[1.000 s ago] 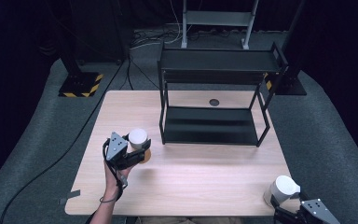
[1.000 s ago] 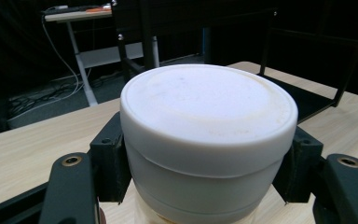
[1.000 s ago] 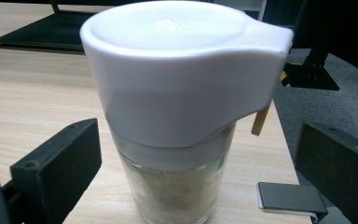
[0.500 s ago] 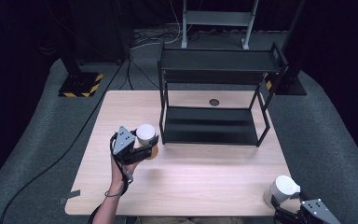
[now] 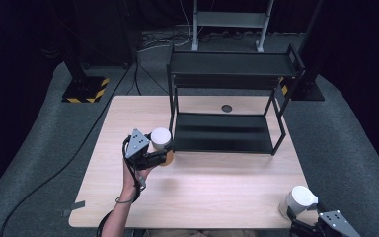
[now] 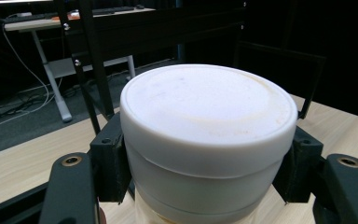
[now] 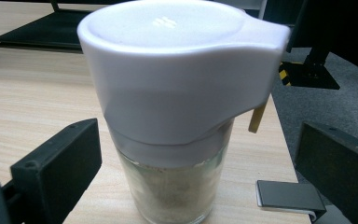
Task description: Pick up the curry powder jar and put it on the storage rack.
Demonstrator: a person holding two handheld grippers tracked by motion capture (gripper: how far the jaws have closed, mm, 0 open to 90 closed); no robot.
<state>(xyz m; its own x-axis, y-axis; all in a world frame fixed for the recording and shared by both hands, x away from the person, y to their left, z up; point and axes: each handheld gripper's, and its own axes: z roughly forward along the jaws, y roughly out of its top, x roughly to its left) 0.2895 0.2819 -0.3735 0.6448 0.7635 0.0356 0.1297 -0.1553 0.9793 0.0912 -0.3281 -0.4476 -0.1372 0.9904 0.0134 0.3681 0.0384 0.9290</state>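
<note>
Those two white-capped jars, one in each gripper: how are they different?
The left jar has a flat round lid; the right jar has a cap with a spout-like lip. The left jar is clamped between the left gripper's jaws near the black shelf; the right jar stands at the table's near right corner between open jaws. Both have white tops.

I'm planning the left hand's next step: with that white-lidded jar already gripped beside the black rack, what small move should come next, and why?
Probably carry the jar a little to the right, over the rack's lower shelf. The left gripper is shut on the jar, which sits at the rack's front-left post, and that shelf looks bare, so it seems the likeliest spot to set it down.
</note>
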